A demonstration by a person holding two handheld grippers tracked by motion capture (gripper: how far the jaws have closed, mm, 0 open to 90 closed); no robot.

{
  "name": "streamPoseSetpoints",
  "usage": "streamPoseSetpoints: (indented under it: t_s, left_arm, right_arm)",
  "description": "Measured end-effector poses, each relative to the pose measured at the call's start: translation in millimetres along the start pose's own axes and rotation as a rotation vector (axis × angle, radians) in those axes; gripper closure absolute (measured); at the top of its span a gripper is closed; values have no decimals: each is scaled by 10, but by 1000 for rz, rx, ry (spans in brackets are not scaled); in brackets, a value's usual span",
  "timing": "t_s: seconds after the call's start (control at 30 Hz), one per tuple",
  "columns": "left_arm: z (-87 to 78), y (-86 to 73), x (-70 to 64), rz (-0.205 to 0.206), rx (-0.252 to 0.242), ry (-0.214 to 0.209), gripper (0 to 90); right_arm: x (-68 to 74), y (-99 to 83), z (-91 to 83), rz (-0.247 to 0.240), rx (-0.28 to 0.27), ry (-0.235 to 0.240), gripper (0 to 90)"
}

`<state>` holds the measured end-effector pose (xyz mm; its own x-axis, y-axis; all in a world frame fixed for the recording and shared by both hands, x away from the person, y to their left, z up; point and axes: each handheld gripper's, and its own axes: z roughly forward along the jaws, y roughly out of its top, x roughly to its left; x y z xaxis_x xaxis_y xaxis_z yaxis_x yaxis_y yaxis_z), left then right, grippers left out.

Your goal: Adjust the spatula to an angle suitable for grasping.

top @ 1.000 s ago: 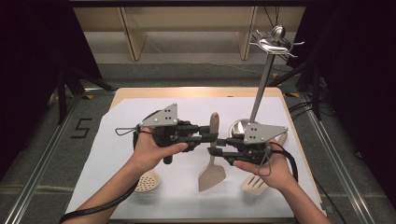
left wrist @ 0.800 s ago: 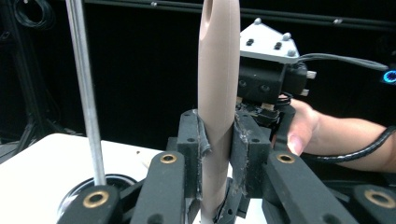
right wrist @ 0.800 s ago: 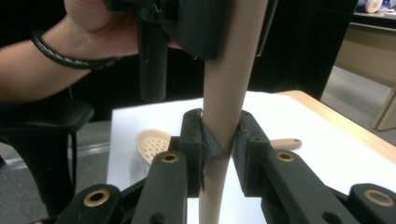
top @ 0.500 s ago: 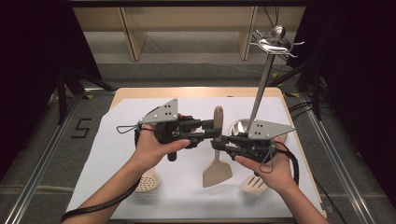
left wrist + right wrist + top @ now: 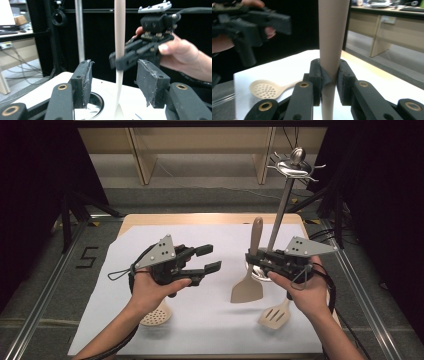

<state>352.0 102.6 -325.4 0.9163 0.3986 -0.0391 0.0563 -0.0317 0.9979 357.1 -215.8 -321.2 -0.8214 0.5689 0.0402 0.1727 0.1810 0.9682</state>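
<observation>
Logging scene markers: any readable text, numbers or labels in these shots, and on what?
"5": a dark digit on the grey floor left of the table.
The white label on the desk front, in the right gripper view, is too blurred to read.

Skimmer [image 5: 154, 316] left, slotted turner [image 5: 274, 315] right

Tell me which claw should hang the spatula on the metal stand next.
Right. The right claw is already shut on the spatula handle, holding it upright beside the stand. The left claw is open, empty and farther from it.
</observation>
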Motion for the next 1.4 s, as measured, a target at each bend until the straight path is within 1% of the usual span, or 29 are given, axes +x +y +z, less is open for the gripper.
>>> streamPoseSetpoints:
  t_s: [0.07, 0.13, 0.2, 0.27, 0.3, 0.33, 0.37, 0.4, 0.43, 0.47, 0.5, 0.53, 0.6, 0.67, 0.73, 0.77, 0.8, 0.83, 0.9, 0.93, 0.97, 1.0, 1.07, 1.1, 1.17, 1.2, 1.27, 1.33, 1.4]
  left_arm:
    - [-13, -13, 9, 0, 4, 5, 453]
    - [-16, -22, 15, -7, 0, 5, 450]
    - [-18, -31, 19, -9, 3, 13, 448]
    - [-18, -36, 19, -5, 4, 22, 447]
    - [-19, -38, 18, -2, 6, 26, 445]
    - [-20, -42, 15, 0, 8, 31, 444]
    - [-18, -49, 13, -4, 7, 30, 441]
    - [-16, -59, 15, -8, 9, 29, 437]
    - [-16, -67, 13, -12, 13, 33, 433]
    - [-15, -77, 16, -10, 16, 36, 429]
    - [-16, -81, 16, -8, 20, 39, 427]
    - [-14, -87, 21, -7, 19, 41, 426]
    - [-18, -90, 28, -9, 19, 47, 425]
    - [-21, -89, 30, -8, 19, 52, 423]
    - [-25, -86, 32, -6, 22, 56, 423]
    - [-25, -86, 35, -6, 22, 57, 422]
    - [-22, -88, 38, -8, 19, 56, 421]
    - [-23, -91, 43, -8, 20, 57, 421]
    - [-25, -99, 52, -13, 22, 63, 420]
    - [-25, -103, 58, -15, 21, 66, 420]
    - [-27, -105, 61, -17, 24, 72, 420]
    - [-30, -107, 66, -15, 26, 75, 420]
    - [-33, -108, 70, -17, 28, 84, 419]
    - [-35, -109, 72, -17, 30, 91, 418]
    - [-37, -110, 74, -17, 31, 102, 417]
    - [-38, -110, 78, -14, 32, 104, 416]
    - [-37, -112, 83, -15, 32, 106, 416]
    - [-37, -113, 86, -14, 35, 109, 415]
    - [-35, -115, 86, -16, 35, 109, 415]
  right_arm:
    - [-35, 25, -36, 4, -1, -27, 774]
    - [-75, 52, -60, -9, -3, -45, 774]
    - [-80, 68, -72, 8, -7, -56, 774]
    - [-107, 83, -73, -2, -10, -58, 774]
    - [-101, 85, -71, 16, -10, -61, 773]
    - [-126, 90, -68, -4, -10, -63, 773]
    - [-133, 93, -68, -7, -8, -69, 773]
    - [-131, 90, -59, 8, -8, -61, 773]
    - [-133, 90, -57, 14, -6, -66, 773]
    - [-138, 95, -60, 6, 1, -64, 773]
    - [-146, 101, -74, 0, 4, -83, 773]
    - [-140, 102, -76, 11, 4, -82, 773]
    - [-161, 116, -84, 3, 5, -93, 773]
    - [-165, 127, -88, 23, 1, -90, 773]
    - [-196, 142, -86, 12, -6, -92, 773]
    - [-188, 152, -89, 28, -2, -100, 773]
    - [-212, 163, -89, 6, -5, -110, 773]
    - [-205, 166, -88, 22, -3, -108, 773]
    - [-234, 180, -89, 1, -4, -121, 773]
    - [-234, 185, -86, 16, -3, -117, 773]
    - [-228, 189, -89, 26, -3, -132, 773]
    - [-245, 196, -91, 15, 0, -130, 773]
    - [-260, 203, -82, 9, -4, -137, 773]
    - [-250, 203, -78, 25, -5, -139, 773]
    - [-264, 207, -72, 26, -5, -135, 773]
    - [-278, 212, -71, 17, -6, -138, 773]
    - [-270, 216, -70, 36, -8, -150, 773]
    - [-291, 229, -70, 28, -9, -150, 773]
    - [-294, 242, -65, 36, -17, -158, 773]
